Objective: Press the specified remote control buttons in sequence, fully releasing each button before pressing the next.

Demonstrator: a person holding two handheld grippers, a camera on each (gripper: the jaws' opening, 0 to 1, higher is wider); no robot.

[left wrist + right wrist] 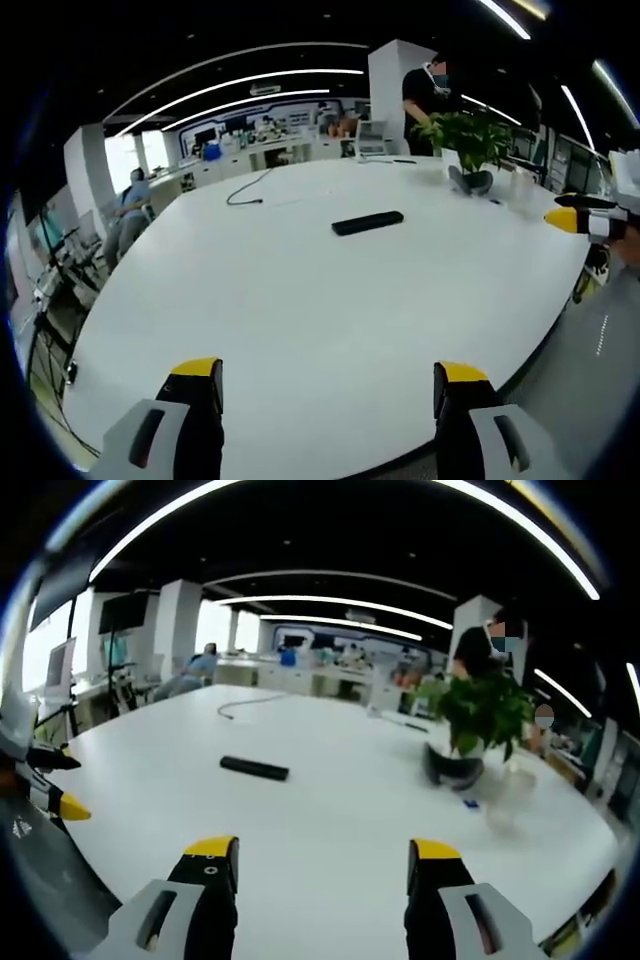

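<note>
remote control (367,222) lies flat mid-tabletop (300,300), long axis crosswise, on the near side of the potted plant (470,145) | left gripper (330,385) and right gripper (325,865) fingers spread, empty, both well short | nearer hand: cannot tell

Remote (367,223) mid-table (300,300), plant (470,145) behind right.
</note>
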